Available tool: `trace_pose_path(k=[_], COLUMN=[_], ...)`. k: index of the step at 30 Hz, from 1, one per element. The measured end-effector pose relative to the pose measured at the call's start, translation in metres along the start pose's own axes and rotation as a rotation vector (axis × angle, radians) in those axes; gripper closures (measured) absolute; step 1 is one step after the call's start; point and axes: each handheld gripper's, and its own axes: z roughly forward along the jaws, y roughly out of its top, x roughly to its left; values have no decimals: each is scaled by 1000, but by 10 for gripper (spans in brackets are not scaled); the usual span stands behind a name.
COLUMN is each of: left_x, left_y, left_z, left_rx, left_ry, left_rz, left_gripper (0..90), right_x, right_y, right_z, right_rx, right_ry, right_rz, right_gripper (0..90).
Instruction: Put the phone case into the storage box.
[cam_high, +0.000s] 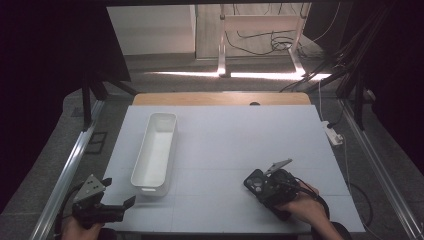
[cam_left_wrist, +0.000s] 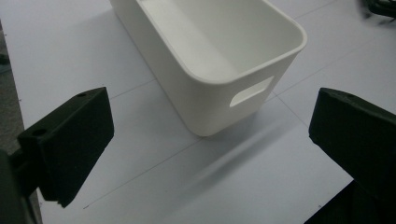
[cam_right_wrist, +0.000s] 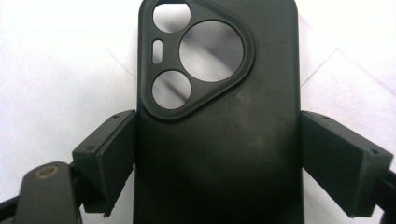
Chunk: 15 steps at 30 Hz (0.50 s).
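**Right tool pinching a phone case, left tool spread near the bin**

The right tool (cam_high: 270, 187) is gripping a black phone case (cam_right_wrist: 217, 121) across its width, one jaw pressing against each long edge. In the right gripper view the case is lying flat between the jaws, its back facing up, with a rounded triangular camera cut-out showing one large round hole, two smaller ones and a narrow slot. In the high view the case (cam_high: 255, 181) is sitting at the front right of the surface (cam_high: 240, 145), its camera end pointing away from the person, and the right hand (cam_high: 305, 210) is holding the tool from behind with the cable looping beside it.

The left tool (cam_high: 117, 207) is hovering at the front left corner of the surface with its jaws standing wide apart and nothing between them. The left hand (cam_high: 77, 227) is holding it low at the bottom edge of the high view, the grey three-cornered plate tilting on top.

Just ahead of the left tool, a long white bin (cam_high: 155, 152) is resting on the surface, running away from the person. In the left gripper view the bin (cam_left_wrist: 219, 70) is showing a slot handle in its near end wall, and its inside is looking bare.
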Motion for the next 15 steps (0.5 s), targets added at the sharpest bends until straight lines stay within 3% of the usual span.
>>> trace_pose_path(k=[15], left_x=[2], left_y=[1], left_z=[-2], left_rx=[-21], left_ry=[-19], left_rz=[-29], left_gripper=[0], right_x=[-2], right_y=[6], right_z=[-19], right_rx=[-142], right_ry=[43], right_rz=[-2], right_gripper=[149])
